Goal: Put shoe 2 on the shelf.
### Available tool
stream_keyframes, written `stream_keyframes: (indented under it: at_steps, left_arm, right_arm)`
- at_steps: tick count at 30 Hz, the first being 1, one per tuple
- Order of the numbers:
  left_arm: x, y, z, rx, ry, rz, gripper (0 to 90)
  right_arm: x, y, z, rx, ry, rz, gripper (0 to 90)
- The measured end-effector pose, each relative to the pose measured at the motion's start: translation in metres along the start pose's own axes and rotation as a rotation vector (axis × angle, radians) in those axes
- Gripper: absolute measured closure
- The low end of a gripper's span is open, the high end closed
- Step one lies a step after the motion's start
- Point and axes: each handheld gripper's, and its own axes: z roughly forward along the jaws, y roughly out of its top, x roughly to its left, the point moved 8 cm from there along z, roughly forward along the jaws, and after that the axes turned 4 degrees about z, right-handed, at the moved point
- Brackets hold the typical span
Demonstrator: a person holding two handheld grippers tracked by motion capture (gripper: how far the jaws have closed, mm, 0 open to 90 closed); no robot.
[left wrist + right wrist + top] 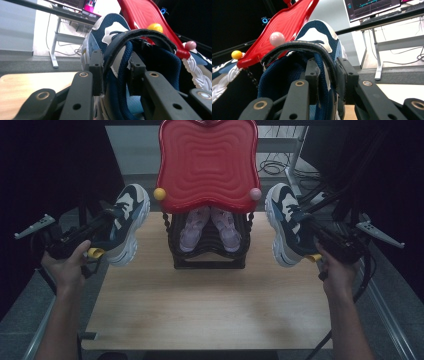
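I have a shoe in each tool, both lifted clear of the tabletop (200, 305). My landmark is the black rack (207, 251) with the red wavy top (207, 165), standing at the far middle of the tabletop.

The left tool (102, 227) is clamped on the collar of the left shoe (127, 222): in the left gripper view one pad sits inside the blue mesh lining and the other presses the outside, so the heel wall is pinched between them (112, 72). That shoe hangs just left of the rack, toe pointing away from me, white sole turned toward the rack, near the yellow ball (159, 194) at the top's corner.

The right tool (312, 232) grips the right shoe (287, 222) the same way, jaws narrowed on the collar wall (328, 75). It hangs just right of the rack, sole also facing it, near the pink ball (255, 194).

Inside the rack, under the red top, a pink pair (210, 227) sits side by side, toes toward me.
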Motion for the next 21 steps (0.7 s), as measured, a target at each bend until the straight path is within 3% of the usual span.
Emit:
stream_keyframes:
  at_steps: [10,21]
  left_arm:
    - [-0.009,0.025,0.012,-0.023,-0.021,-0.003,71.2]
    - [-0.02,0.045,0.02,-0.048,-0.046,-0.002,71.2]
  right_arm:
    - [0.006,0.025,0.009,-0.023,-0.006,0.005,73.0]
    - [0.016,0.045,0.018,-0.022,0.024,0.036,73.0]
